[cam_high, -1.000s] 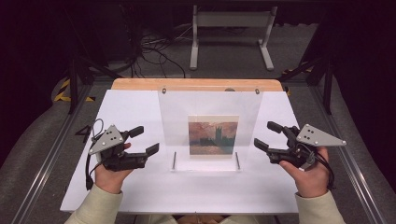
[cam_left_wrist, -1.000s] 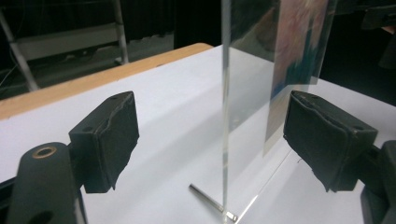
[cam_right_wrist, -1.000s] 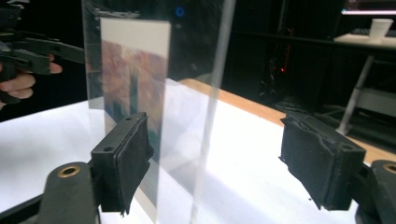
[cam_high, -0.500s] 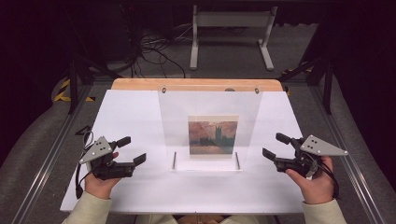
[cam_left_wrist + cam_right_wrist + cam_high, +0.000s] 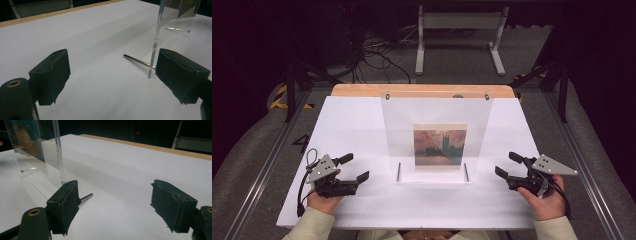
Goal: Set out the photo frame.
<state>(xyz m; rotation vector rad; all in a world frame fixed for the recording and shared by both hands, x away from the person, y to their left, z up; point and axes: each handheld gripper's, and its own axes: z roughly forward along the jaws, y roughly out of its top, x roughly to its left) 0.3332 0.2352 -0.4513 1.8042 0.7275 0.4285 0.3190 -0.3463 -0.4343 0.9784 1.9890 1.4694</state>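
A clear acrylic panel (image 5: 437, 112) stands upright at the middle of the white table (image 5: 342, 125), carrying a small painting print (image 5: 440, 146). Thin metal pins (image 5: 398, 171) stick out at its base on both sides. My left gripper (image 5: 354, 168) rests near the front left, open and empty, its jaws pointing at the panel. The panel's edge (image 5: 156, 37) and a metal pin (image 5: 136, 60) lie just beyond the left gripper's fingertips. My right gripper (image 5: 507, 165) sits at the front right, open and empty. In the right gripper view the panel (image 5: 35, 150) and a pin (image 5: 86, 196) are beyond its left jaw.
A wooden strip (image 5: 422, 90) runs along the table's far edge. Beyond it stand a white metal frame (image 5: 459, 35) and loose cables (image 5: 377, 50) on the floor. Metal rails (image 5: 584, 170) flank the table on both sides.
Both hands have drawn back toward the table's front edge and slightly outward, away from the panel. Both grippers stay open.
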